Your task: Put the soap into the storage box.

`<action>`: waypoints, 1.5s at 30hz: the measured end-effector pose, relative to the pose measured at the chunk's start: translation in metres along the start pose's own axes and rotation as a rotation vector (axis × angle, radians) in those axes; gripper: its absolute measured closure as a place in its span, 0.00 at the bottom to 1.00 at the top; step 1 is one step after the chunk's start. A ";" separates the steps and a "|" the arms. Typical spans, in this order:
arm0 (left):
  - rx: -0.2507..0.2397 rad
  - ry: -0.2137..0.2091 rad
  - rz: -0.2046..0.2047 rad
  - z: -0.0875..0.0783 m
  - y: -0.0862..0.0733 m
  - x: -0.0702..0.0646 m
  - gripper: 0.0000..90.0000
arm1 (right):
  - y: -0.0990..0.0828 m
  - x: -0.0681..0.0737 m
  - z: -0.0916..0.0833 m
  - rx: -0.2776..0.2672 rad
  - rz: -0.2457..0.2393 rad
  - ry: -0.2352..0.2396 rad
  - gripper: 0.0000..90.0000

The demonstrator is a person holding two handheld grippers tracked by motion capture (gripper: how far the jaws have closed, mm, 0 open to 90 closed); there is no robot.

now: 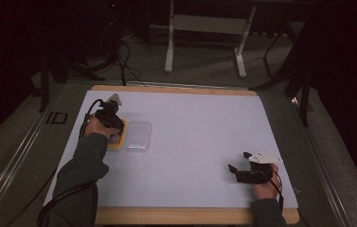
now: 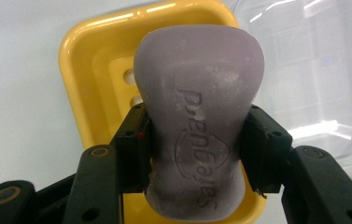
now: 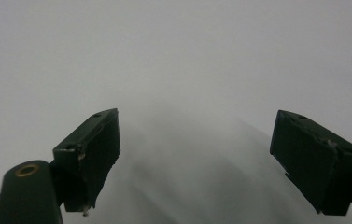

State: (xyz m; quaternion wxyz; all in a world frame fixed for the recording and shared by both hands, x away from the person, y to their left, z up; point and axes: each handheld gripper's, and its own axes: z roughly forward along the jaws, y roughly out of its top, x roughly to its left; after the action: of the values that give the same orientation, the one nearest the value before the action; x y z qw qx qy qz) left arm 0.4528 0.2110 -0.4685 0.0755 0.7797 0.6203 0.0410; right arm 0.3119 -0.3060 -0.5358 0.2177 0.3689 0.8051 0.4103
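Note:
A pale purple bar of soap (image 2: 199, 126) with raised lettering is pinched at its waist by my left gripper (image 2: 197, 149), shut on it, just above a yellow soap dish (image 2: 89, 79). In the high view that left gripper (image 1: 111, 124) hangs over the yellow dish (image 1: 120, 142) at the table's left. Beside the dish lies a clear plastic lid (image 1: 138, 136), which the left gripper view has as a lid (image 2: 313, 70) at the right. My right gripper (image 1: 238, 161) rests low at the front right, open, its jaws (image 3: 197, 158) wide apart over bare white surface.
A white sheet (image 1: 190, 142) covers the wooden table (image 1: 176, 215). Beyond the far edge stand a white metal frame (image 1: 204, 33) and dark cables on the floor. Black cables trail from both grippers.

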 end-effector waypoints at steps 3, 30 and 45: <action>0.003 0.001 -0.004 0.002 -0.001 0.001 0.55 | 0.000 0.000 0.000 0.000 0.001 0.001 0.17; 0.020 -0.008 -0.074 0.019 -0.004 0.012 0.52 | 0.000 0.000 0.000 0.001 -0.004 0.000 0.17; -0.042 0.002 -0.053 0.002 -0.005 0.007 0.40 | 0.000 0.000 0.000 0.002 -0.004 0.001 0.17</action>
State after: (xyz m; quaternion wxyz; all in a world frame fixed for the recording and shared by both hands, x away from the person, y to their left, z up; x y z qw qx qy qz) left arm 0.4497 0.2190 -0.4716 0.0920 0.7613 0.6396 0.0528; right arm 0.3119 -0.3057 -0.5358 0.2178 0.3674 0.8062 0.4094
